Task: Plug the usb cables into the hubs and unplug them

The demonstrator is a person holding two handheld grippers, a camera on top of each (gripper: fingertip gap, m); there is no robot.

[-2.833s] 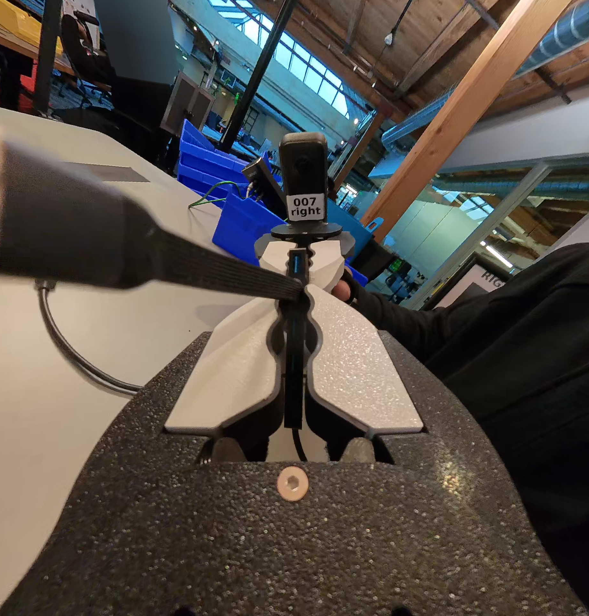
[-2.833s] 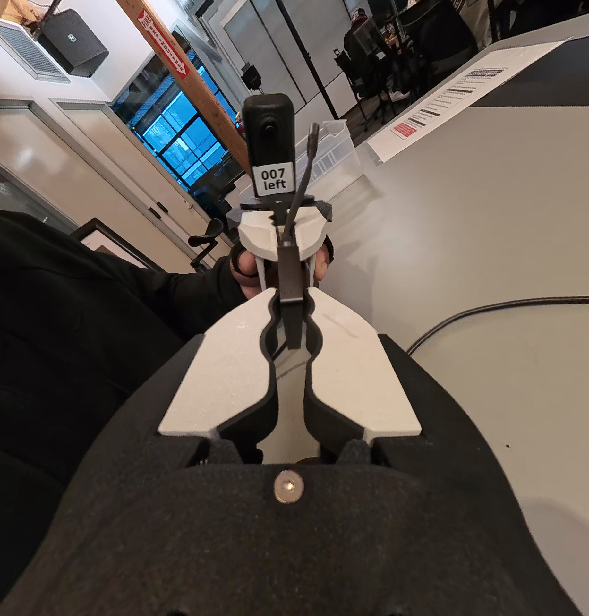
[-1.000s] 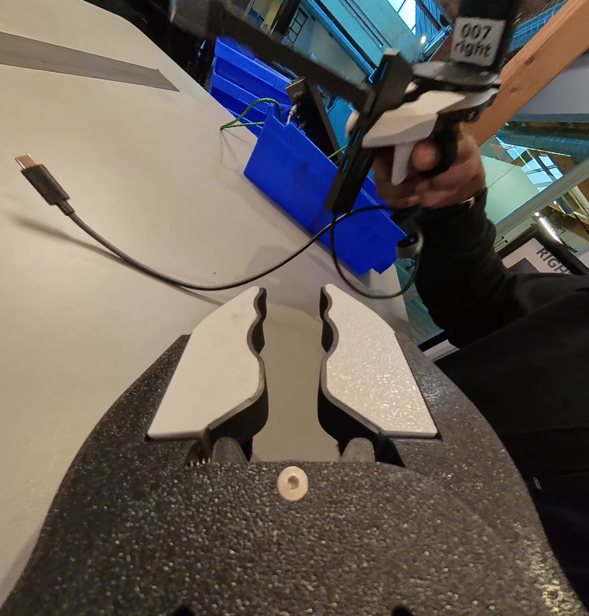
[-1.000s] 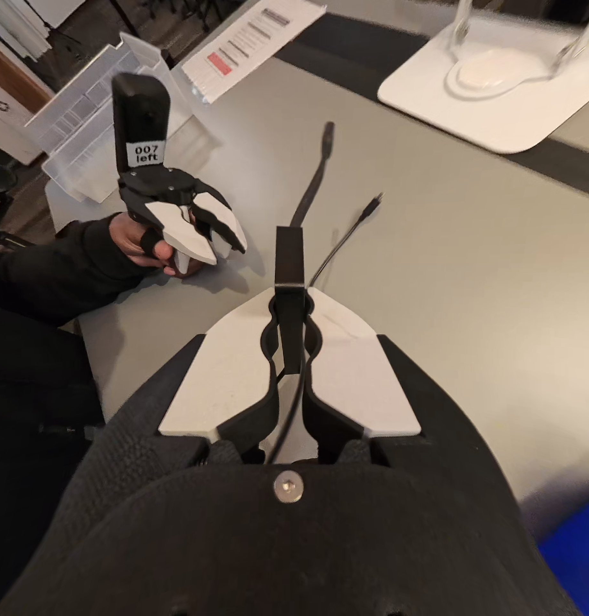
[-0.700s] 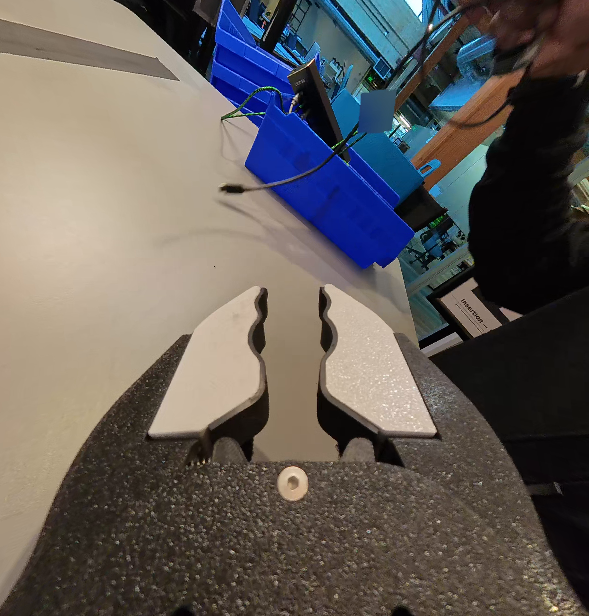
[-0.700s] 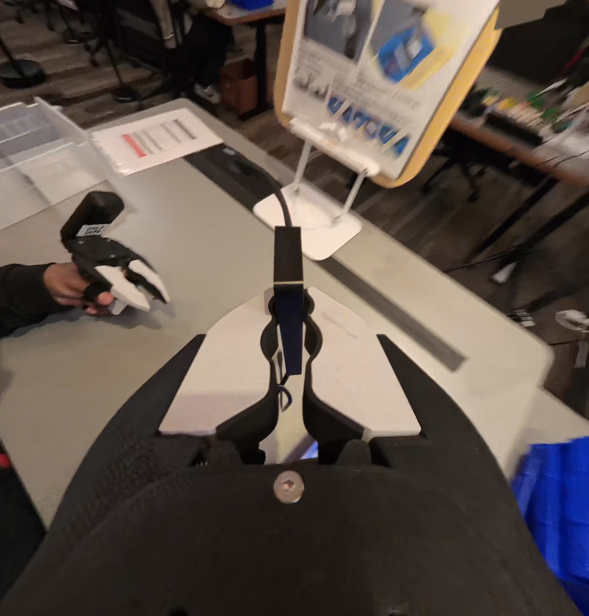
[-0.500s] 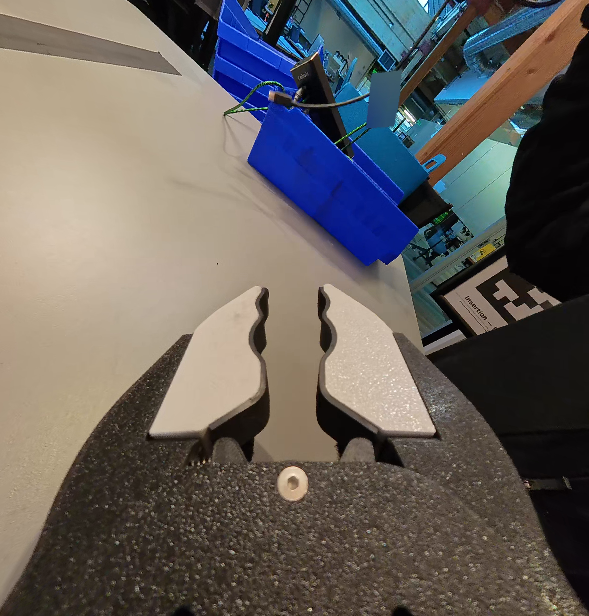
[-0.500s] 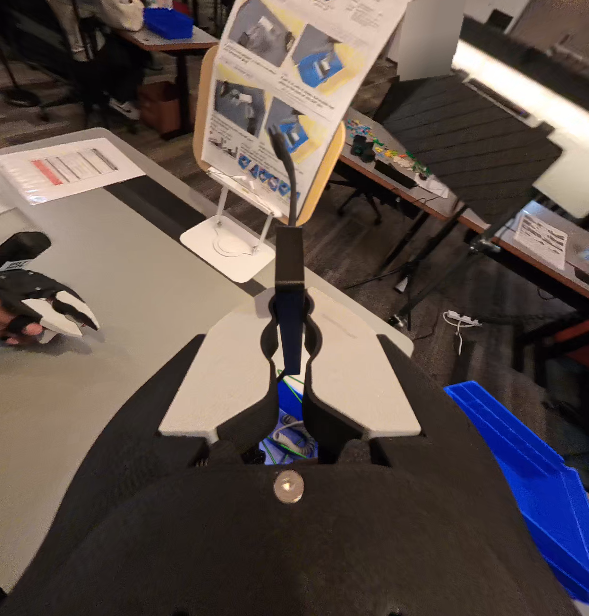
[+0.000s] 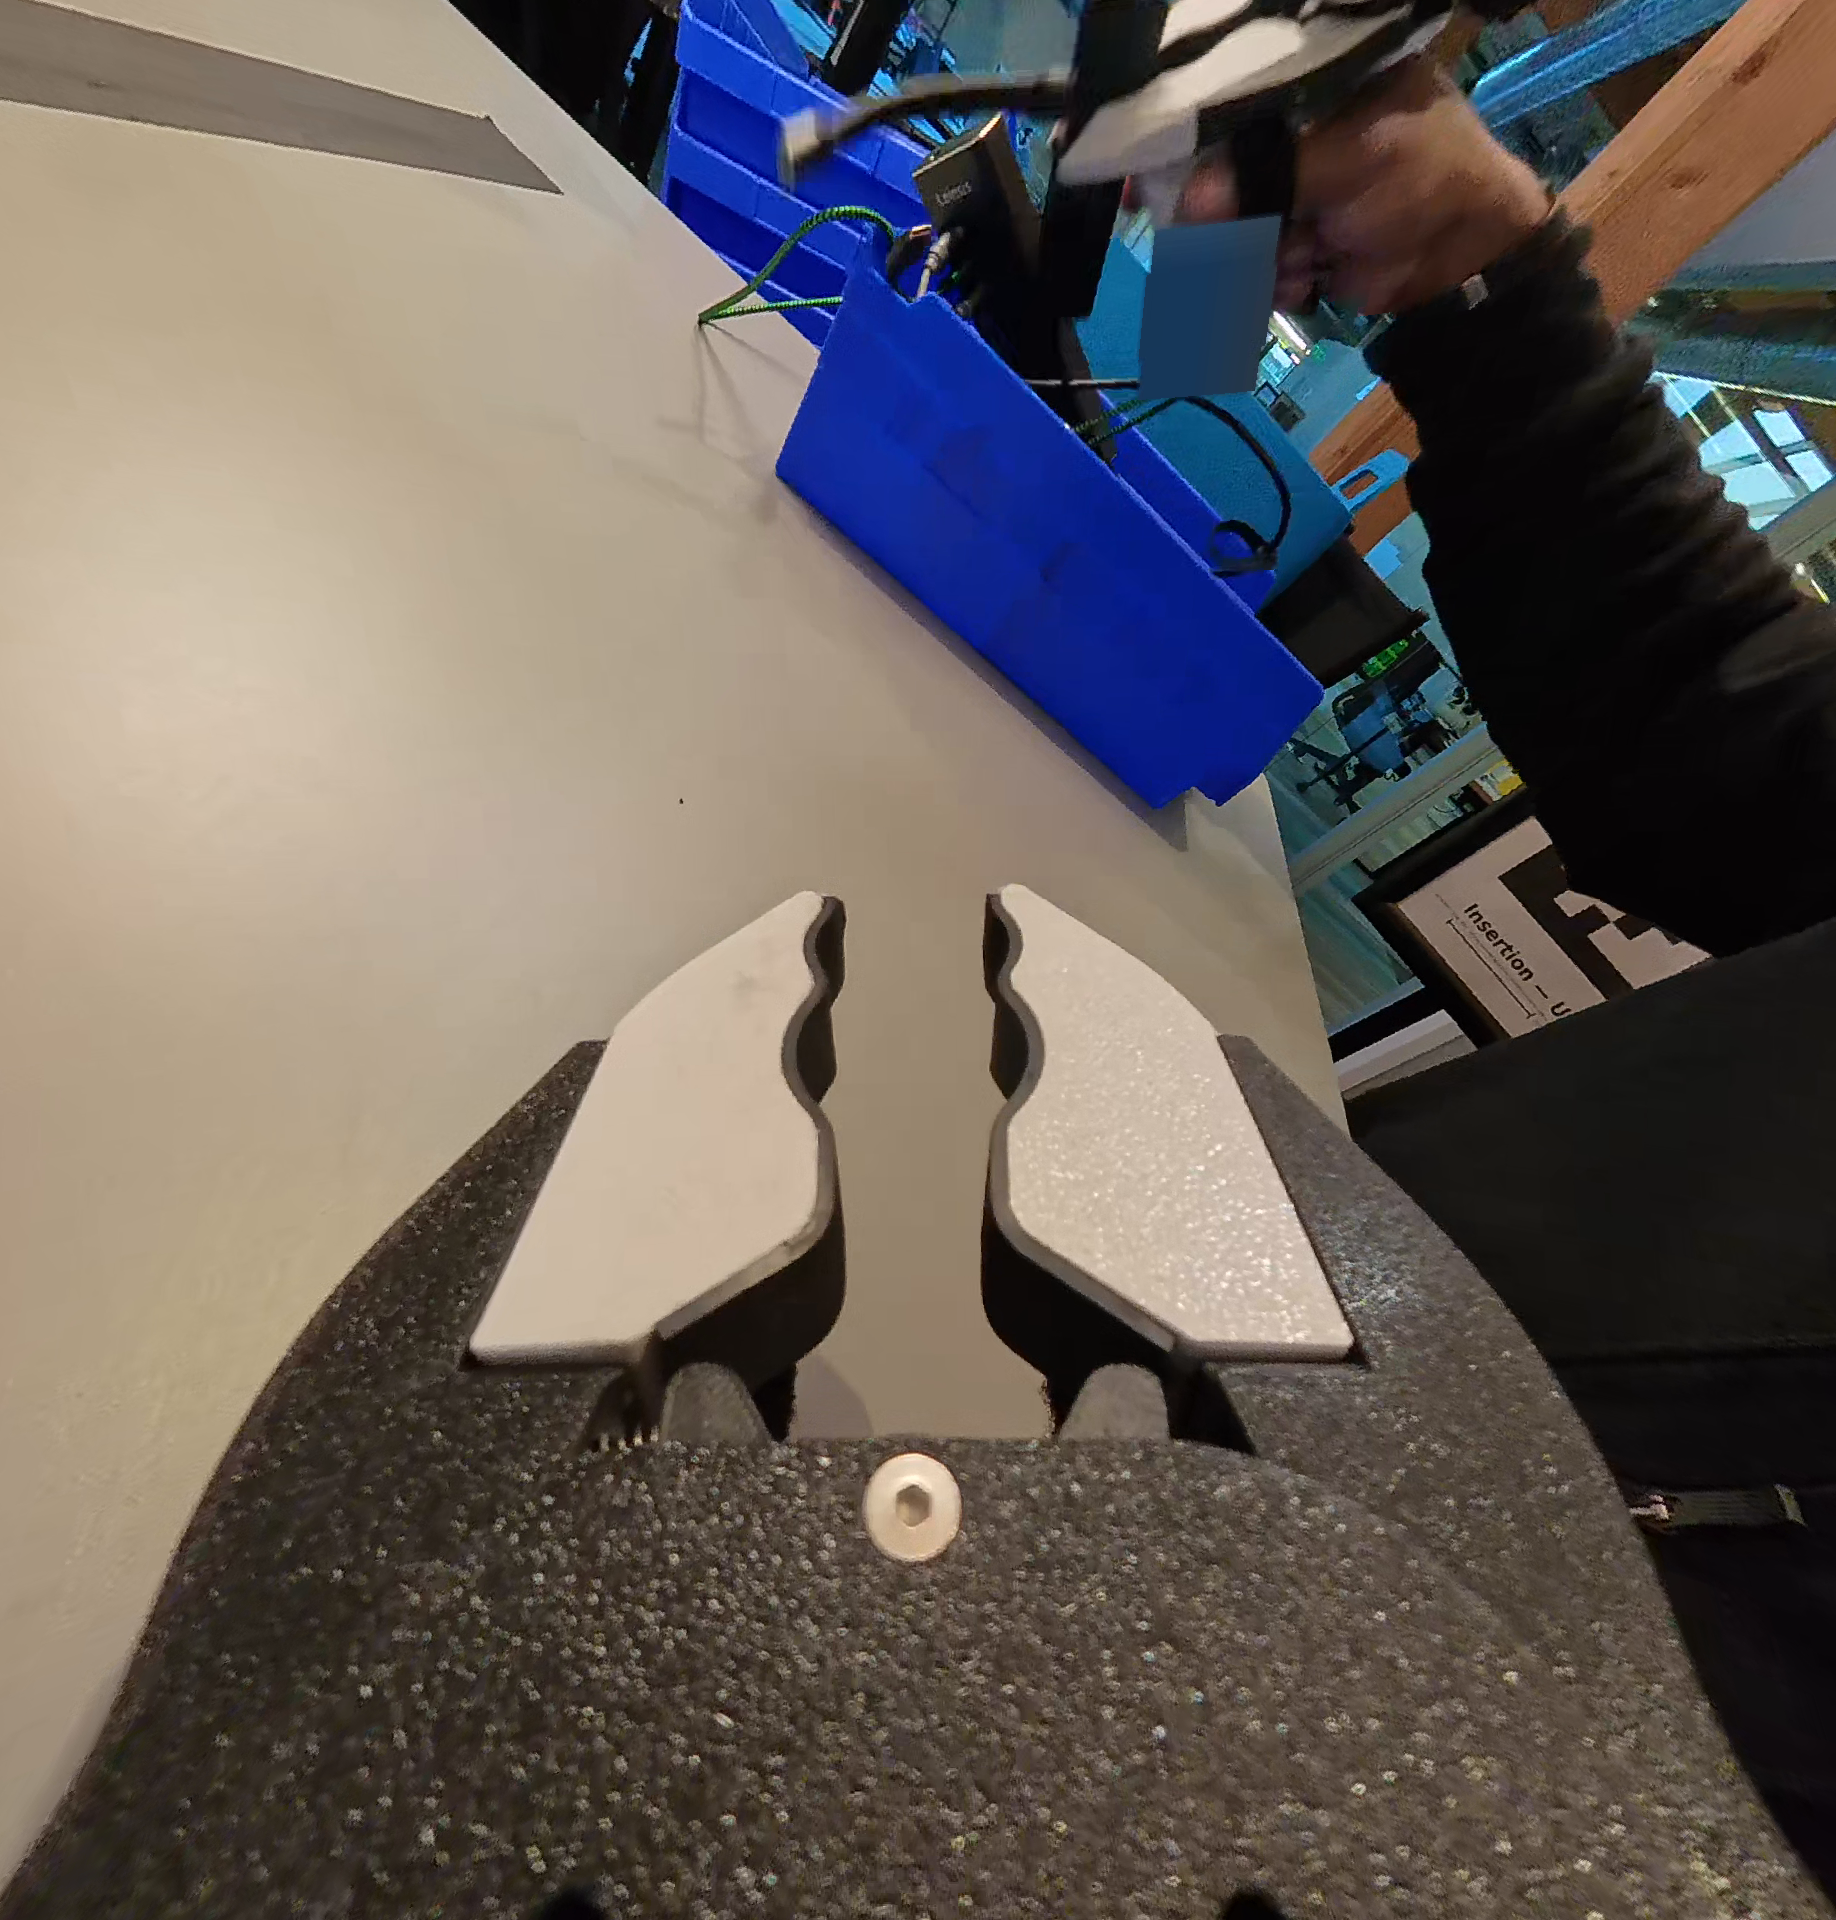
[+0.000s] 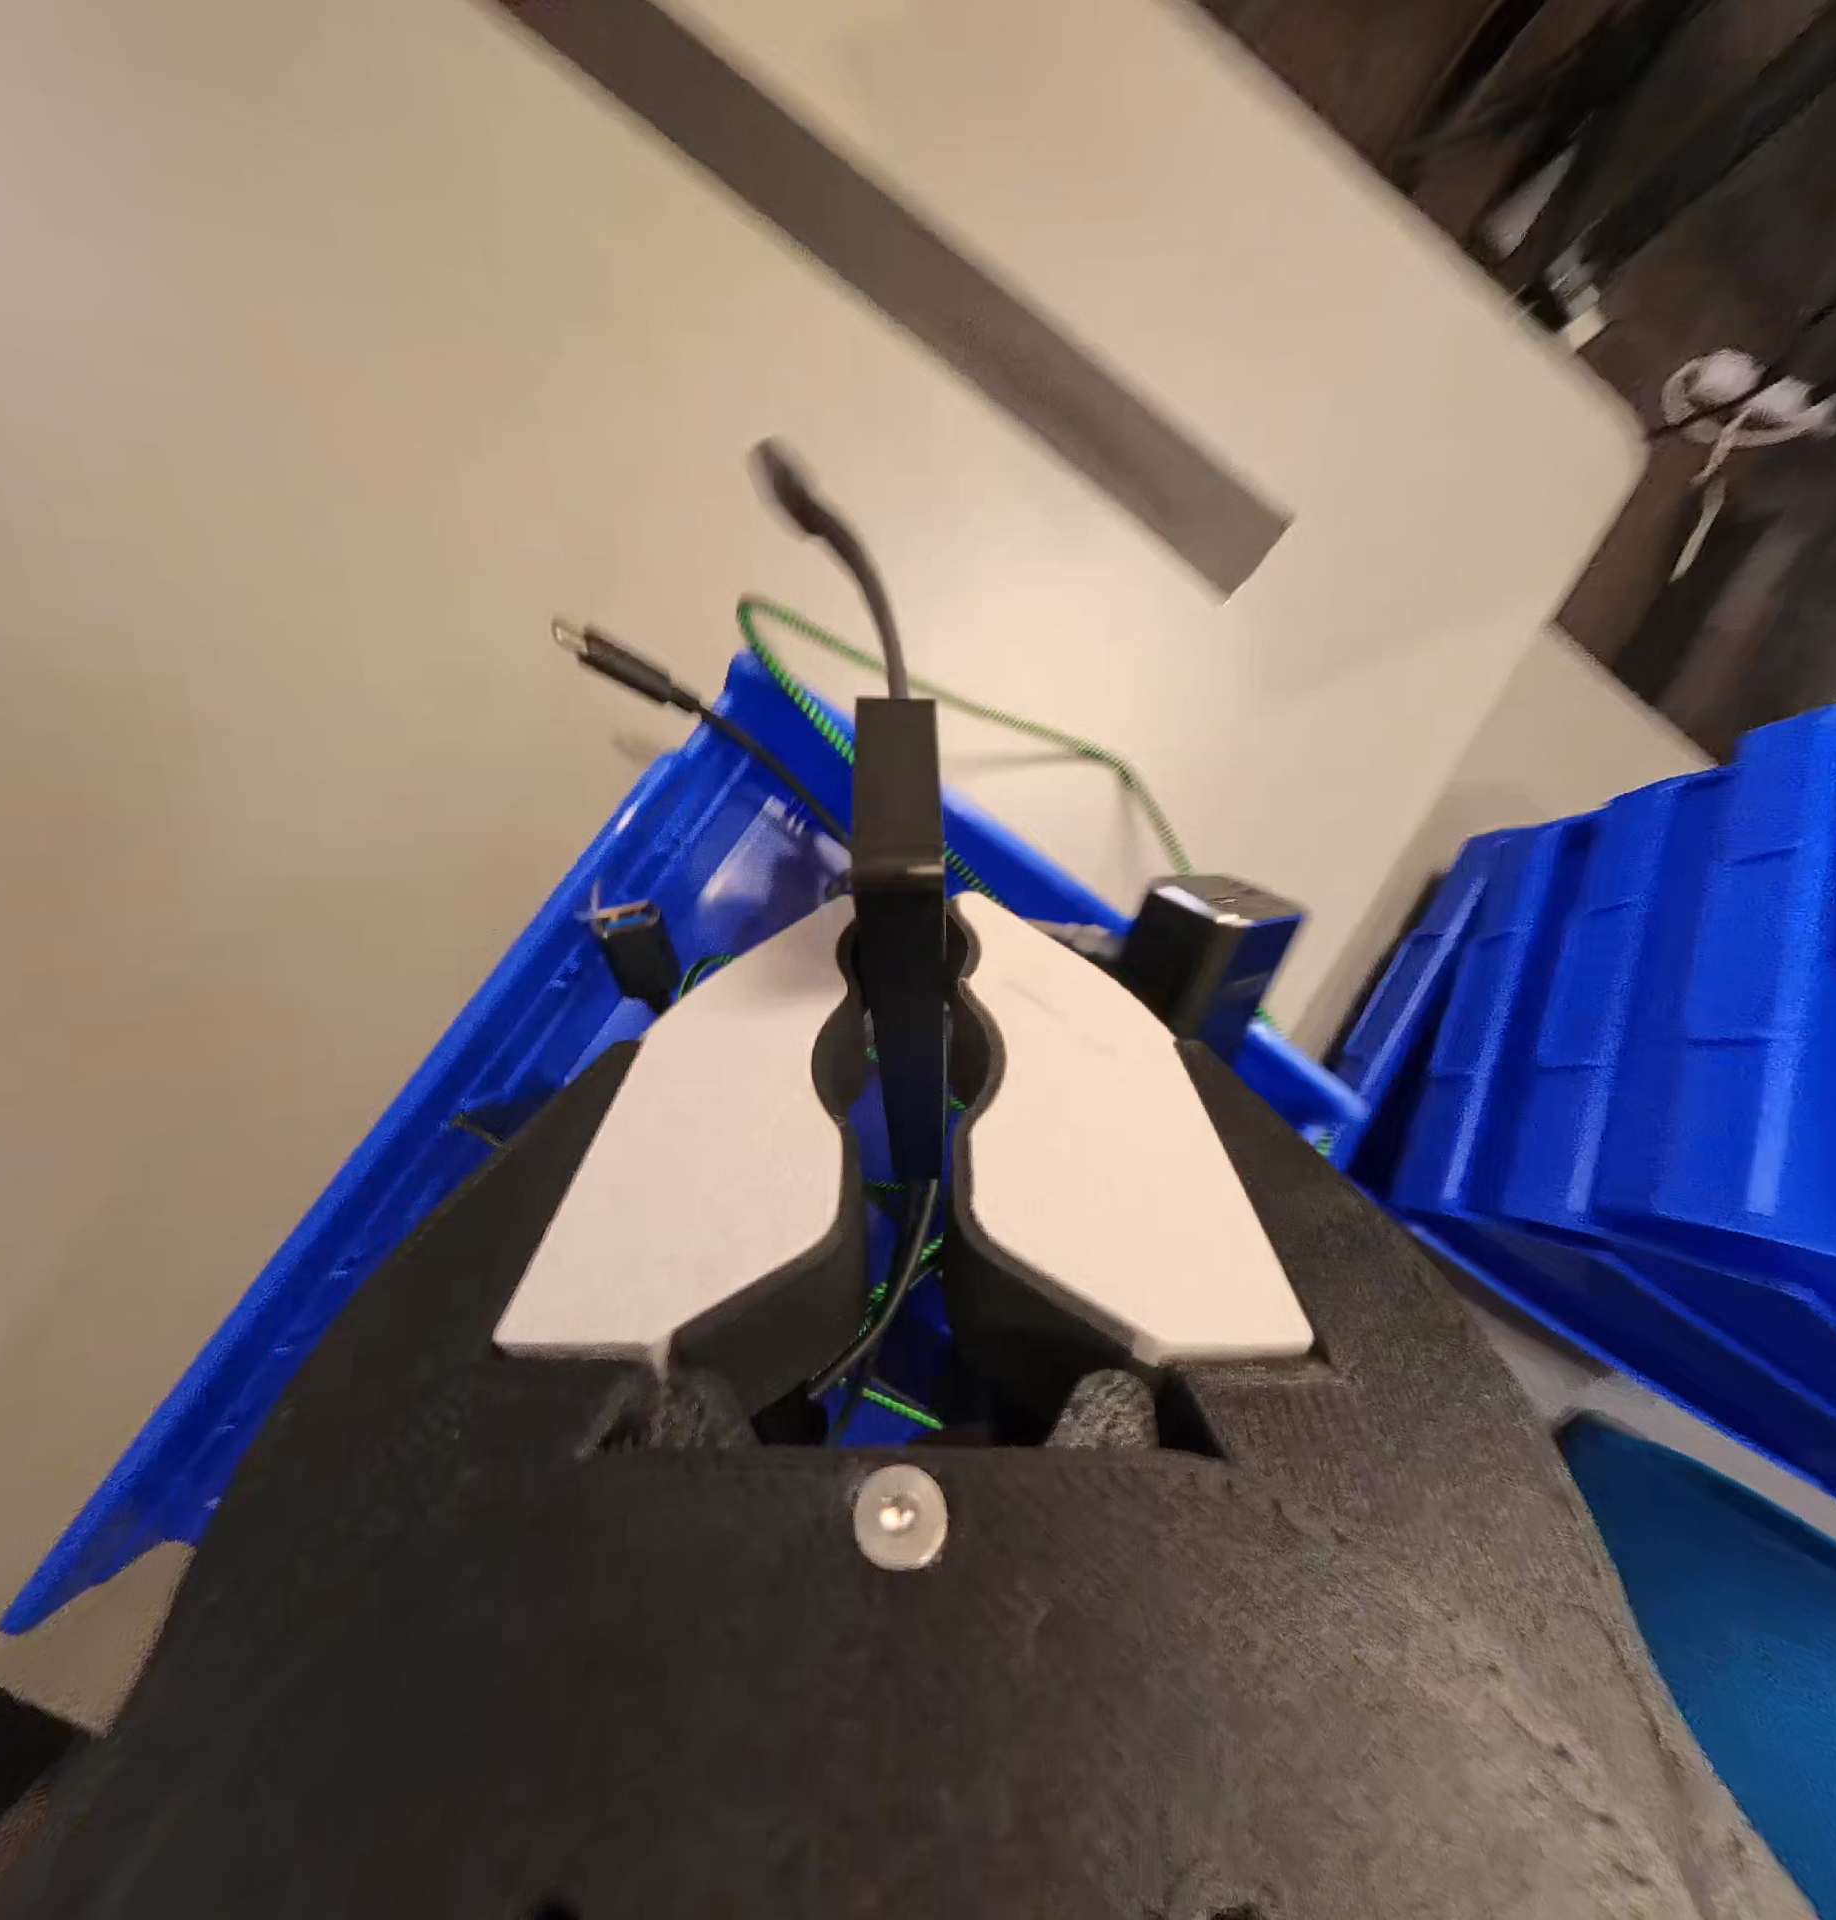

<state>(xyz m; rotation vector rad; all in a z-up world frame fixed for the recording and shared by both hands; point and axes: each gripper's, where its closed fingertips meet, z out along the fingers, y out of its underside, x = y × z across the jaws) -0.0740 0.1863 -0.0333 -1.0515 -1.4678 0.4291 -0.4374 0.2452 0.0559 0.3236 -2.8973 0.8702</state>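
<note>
My right gripper (image 10: 901, 935) is shut on a slim black USB hub (image 10: 896, 831) with its own short cable (image 10: 852, 551) curling up from its far end. It hangs over the open blue bin (image 10: 540, 997). A thin black cable with a small plug (image 10: 623, 660) dangles past the hub. Inside the bin lie a green braided cable (image 10: 1007, 727), a blue-tipped USB plug (image 10: 633, 935) and a second black hub (image 10: 1210, 935). My left gripper (image 9: 914, 914) is open and empty, low over the grey table (image 9: 322, 675). From the left wrist view the right gripper (image 9: 1184, 94) is above the bin (image 9: 1018, 561).
More blue bins (image 10: 1641, 1039) are stacked to the right of the open one. A dark strip (image 10: 935, 291) crosses the table. A person's black sleeve (image 9: 1620, 582) reaches over the bin. A printed sign (image 9: 1548, 956) stands past the table's edge. Left tips to right tips: about 40 cm. The blue-tipped USB plug (image 10: 633, 935) is about 10 cm from my right fingertips.
My right gripper has lifted the hub and cables off the table, swung across, and now holds them over the blue bin. My left gripper has stayed open and still.
</note>
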